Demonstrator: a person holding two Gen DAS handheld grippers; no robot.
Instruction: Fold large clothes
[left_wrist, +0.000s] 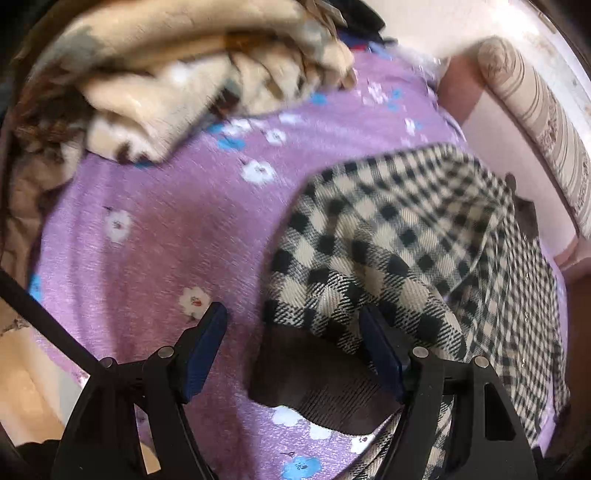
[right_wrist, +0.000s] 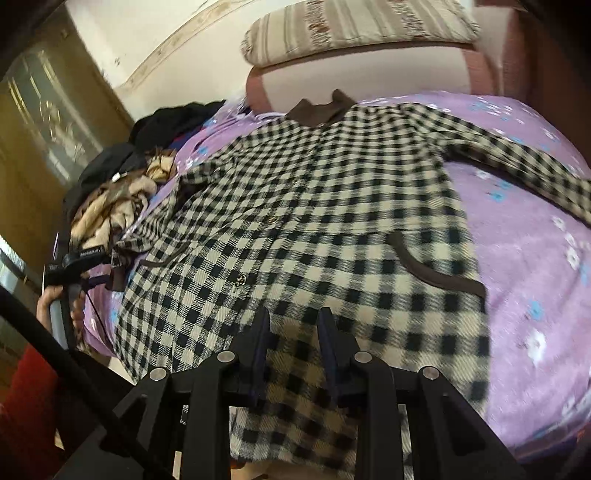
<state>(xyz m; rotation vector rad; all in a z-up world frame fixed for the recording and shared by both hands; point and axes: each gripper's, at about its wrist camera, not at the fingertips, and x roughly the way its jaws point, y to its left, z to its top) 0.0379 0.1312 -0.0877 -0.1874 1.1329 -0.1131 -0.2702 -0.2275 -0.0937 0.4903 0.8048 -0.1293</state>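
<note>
A black-and-cream checked coat (right_wrist: 317, 206) with a brown collar (right_wrist: 317, 109) lies spread face up on a purple flowered bedsheet (right_wrist: 524, 258). Its right sleeve (right_wrist: 517, 158) stretches out to the right. My right gripper (right_wrist: 293, 317) hovers over the coat's lower hem with its jaws partly open and nothing between them. In the left wrist view my left gripper (left_wrist: 293, 314) is open above a folded-over sleeve end of the coat (left_wrist: 388, 236). The sleeve's brown cuff (left_wrist: 314, 365) lies between the fingers, not clamped.
A beige and brown fleece blanket (left_wrist: 177, 81) is heaped on the sheet (left_wrist: 147, 229) at the far left. Dark clothes (right_wrist: 166, 125) pile at the bed's far corner. A striped pillow (right_wrist: 362, 29) rests by the headboard. A wooden cabinet (right_wrist: 44, 122) stands left of the bed.
</note>
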